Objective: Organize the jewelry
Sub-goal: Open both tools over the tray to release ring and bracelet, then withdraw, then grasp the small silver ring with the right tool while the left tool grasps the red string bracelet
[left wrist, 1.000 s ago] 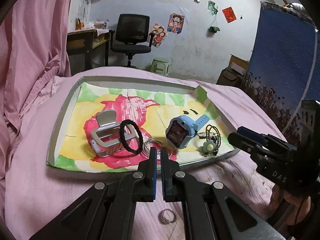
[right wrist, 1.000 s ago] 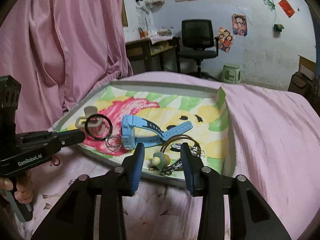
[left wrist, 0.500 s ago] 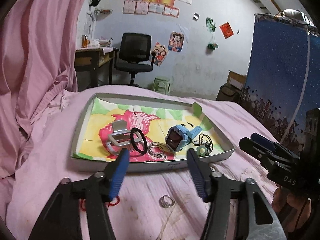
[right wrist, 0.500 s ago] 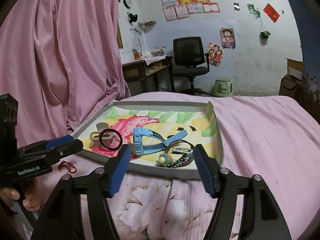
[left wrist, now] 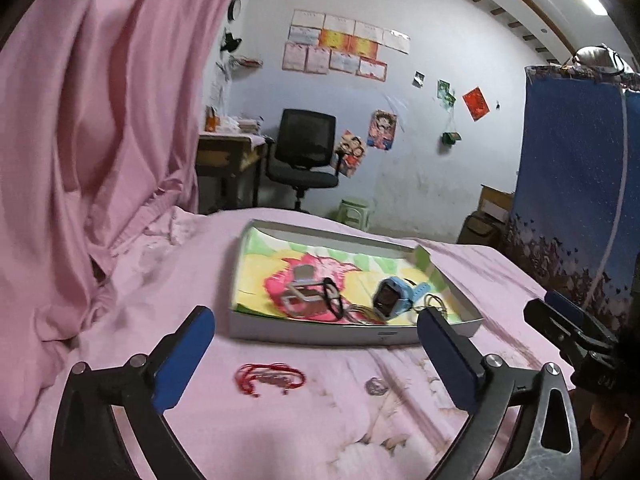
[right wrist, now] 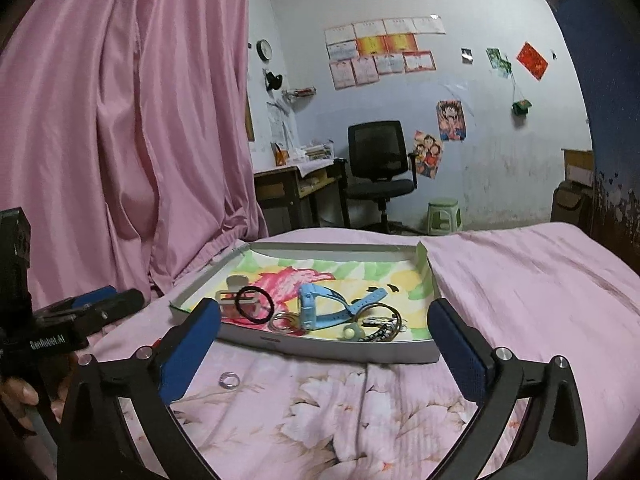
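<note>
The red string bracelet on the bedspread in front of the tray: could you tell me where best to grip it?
Probably the bunched middle of the red string bracelet, coming down from above. It lies flat and limp on the pink bedspread, apart from the tray, so a side approach would likely only push it. The left gripper is opening, nothing between its jaws.

One shallow tray (right wrist: 344,350) lies on my bed. Inside it I count one blue watch (right wrist: 316,310), one black hair tie (right wrist: 254,304), one silver clip (right wrist: 232,294), a small bunch of thin metal bangles (right wrist: 286,324) too overlapped to number, one pale green round charm (right wrist: 349,333), and one tangle of larger hoops and a patterned strap (right wrist: 384,326) that I cannot separate. Outside the tray I count two loose items on the sheet: one small ring (right wrist: 229,380) and one red cord bracelet (left wrist: 269,377). I hold two grippers, the left gripper (left wrist: 316,356) and the right gripper (right wrist: 326,354), each with two blue-padded fingers.
</note>
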Demonstrator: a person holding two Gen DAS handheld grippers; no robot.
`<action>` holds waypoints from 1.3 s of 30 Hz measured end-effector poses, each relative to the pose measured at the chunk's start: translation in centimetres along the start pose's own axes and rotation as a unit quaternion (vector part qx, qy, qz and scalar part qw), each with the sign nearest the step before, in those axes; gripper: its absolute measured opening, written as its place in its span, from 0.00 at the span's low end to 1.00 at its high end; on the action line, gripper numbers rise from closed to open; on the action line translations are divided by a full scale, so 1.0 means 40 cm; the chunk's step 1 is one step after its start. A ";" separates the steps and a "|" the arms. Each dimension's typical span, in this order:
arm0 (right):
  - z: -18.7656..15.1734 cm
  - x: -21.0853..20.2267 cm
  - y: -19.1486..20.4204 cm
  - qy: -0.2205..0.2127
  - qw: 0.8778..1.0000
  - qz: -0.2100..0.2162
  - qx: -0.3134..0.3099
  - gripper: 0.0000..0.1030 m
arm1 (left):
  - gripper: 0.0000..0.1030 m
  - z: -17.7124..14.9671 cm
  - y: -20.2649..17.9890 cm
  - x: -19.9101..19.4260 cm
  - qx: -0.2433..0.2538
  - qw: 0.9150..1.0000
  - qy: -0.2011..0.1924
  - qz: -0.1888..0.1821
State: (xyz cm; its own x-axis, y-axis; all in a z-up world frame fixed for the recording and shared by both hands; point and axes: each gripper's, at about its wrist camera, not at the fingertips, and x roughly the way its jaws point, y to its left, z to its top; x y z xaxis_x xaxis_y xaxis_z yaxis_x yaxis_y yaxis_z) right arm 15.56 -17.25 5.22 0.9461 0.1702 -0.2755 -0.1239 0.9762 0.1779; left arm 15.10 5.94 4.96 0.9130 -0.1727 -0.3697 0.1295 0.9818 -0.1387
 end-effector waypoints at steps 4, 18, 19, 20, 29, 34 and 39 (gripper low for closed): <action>-0.009 -0.011 0.029 -0.005 1.000 0.003 -0.013 0.99 | 0.99 -0.007 0.024 -0.021 0.011 1.000 -0.001 0.010; -0.036 0.032 0.094 0.041 0.996 0.037 -0.067 0.99 | 0.99 -0.044 0.106 0.001 0.007 0.998 0.054 0.015; -0.039 0.037 0.096 0.045 0.996 0.038 -0.069 0.99 | 0.99 -0.046 0.110 0.008 0.005 0.998 0.060 0.016; -0.041 0.043 0.098 0.051 0.995 0.040 -0.070 0.99 | 0.99 -0.048 0.112 0.013 0.003 0.998 0.065 0.017; -0.059 0.105 0.107 0.110 0.988 0.065 -0.083 0.99 | 0.99 -0.055 0.138 0.074 -0.017 0.992 0.119 0.020; -0.072 0.148 0.111 0.145 0.981 0.088 -0.095 0.97 | 0.92 -0.055 0.151 0.104 -0.034 0.990 0.139 0.006; -0.091 0.199 0.124 0.191 0.969 0.115 -0.104 0.71 | 0.76 -0.059 0.154 0.141 -0.039 0.986 0.164 -0.014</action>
State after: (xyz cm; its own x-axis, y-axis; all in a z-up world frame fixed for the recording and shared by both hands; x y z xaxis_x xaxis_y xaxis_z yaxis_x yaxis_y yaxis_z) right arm 21.38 -10.58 0.47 0.7107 0.3852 -0.5887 -0.4142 0.9055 0.0925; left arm 20.14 10.85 -0.14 0.7342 -0.2274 -0.6397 0.1105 0.9697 -0.2178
